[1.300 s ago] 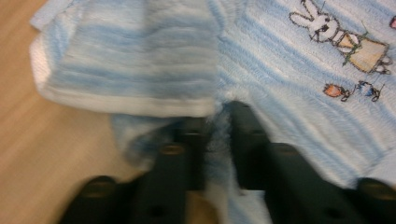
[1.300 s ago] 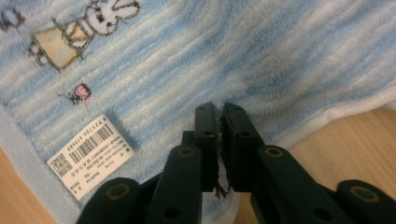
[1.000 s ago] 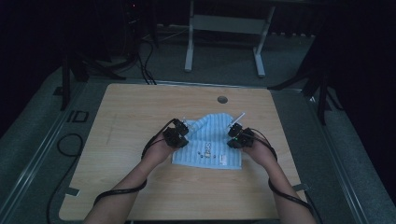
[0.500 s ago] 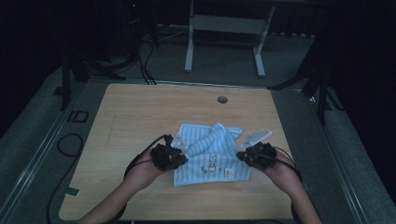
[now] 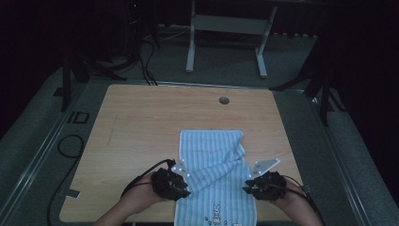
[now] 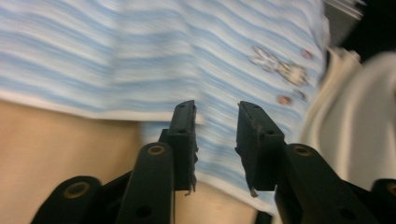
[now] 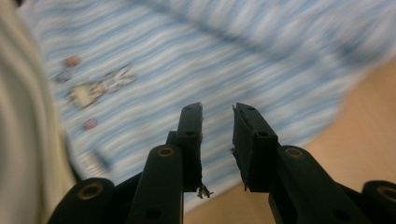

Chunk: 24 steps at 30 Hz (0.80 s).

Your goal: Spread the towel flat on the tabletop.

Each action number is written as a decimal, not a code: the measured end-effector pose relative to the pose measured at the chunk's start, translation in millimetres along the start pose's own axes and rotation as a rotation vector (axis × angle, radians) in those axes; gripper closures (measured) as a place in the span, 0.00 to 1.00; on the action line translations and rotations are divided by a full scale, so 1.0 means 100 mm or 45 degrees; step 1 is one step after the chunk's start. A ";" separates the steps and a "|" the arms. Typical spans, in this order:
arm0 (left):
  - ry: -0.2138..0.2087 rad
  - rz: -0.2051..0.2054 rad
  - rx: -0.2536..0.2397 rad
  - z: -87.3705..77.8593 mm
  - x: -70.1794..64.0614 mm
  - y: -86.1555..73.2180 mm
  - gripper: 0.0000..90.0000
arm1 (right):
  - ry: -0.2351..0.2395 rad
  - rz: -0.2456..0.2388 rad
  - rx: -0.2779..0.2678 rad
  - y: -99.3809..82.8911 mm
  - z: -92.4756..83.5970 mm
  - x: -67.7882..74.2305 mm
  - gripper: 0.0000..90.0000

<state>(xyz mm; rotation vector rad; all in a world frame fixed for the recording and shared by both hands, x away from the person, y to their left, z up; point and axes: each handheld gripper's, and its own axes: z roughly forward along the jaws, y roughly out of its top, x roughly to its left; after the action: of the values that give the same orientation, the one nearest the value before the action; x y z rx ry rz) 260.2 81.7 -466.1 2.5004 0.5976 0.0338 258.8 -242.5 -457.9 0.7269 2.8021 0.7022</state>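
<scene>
Both grippers let go of the striped towel (image 5: 214,176) after drawing its near edge to the 6 o'clock side of the tabletop (image 5: 141,122).

The left gripper (image 6: 215,122) and right gripper (image 7: 217,122) have just been opening their fingers, nothing between them; best lift clear before smoothing the diagonal ridge. The near hem is cut off, and both gripper views are blurred.

High view dim, surroundings black; both gripper views brighter, motion-blurred

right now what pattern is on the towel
Light blue and white stripes on the towel, clearest in the left gripper view.
</scene>
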 end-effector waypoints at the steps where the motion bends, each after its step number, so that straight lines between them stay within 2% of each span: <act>1: 0.049 -0.002 -0.011 -0.01 0.05 0.02 0.71 | -0.020 0.003 -0.005 0.04 -0.02 -0.05 0.87; 3: 0.079 -0.020 -0.023 -0.02 0.20 0.06 0.74 | -0.054 0.009 -0.019 0.12 -0.02 -0.19 0.95; 4: 0.131 -0.031 -0.035 0.00 0.26 0.09 0.80 | -0.071 0.019 -0.017 0.16 0.00 -0.26 1.00; 5: 0.155 -0.052 -0.035 0.03 0.34 0.11 0.85 | -0.101 0.015 -0.026 0.21 0.02 -0.33 1.00; 7: 0.166 -0.089 -0.040 0.11 0.49 0.16 0.94 | -0.108 0.045 -0.033 0.30 0.10 -0.46 1.00; 9: 0.152 -0.113 -0.031 0.21 0.61 0.21 0.97 | -0.131 0.062 -0.026 0.38 0.21 -0.57 1.00; 14: 0.141 -0.129 0.037 0.49 0.72 0.31 0.97 | -0.129 0.089 0.039 0.53 0.56 -0.77 1.00; 20: 0.158 -0.113 0.148 0.78 0.80 0.30 0.97 | -0.144 0.113 0.133 0.53 0.92 -0.92 1.00; 21: 0.156 -0.122 0.156 0.81 0.82 0.29 0.97 | -0.140 0.120 0.144 0.53 0.97 -0.93 1.00; 22: 0.146 -0.138 0.132 0.82 0.85 0.29 0.97 | -0.131 0.127 0.154 0.52 1.01 -0.94 1.00; 23: 0.149 -0.143 0.132 0.81 0.86 0.29 0.97 | -0.130 0.124 0.160 0.52 1.04 -0.95 1.00; 24: 0.172 -0.135 0.136 0.82 0.87 0.30 0.97 | -0.130 0.128 0.149 0.52 1.06 -0.95 1.00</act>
<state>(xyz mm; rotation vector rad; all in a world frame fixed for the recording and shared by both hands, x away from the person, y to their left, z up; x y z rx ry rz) 363.0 54.2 -527.8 2.5798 0.8059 0.1353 391.6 -207.3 -522.1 0.9035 2.7474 0.5040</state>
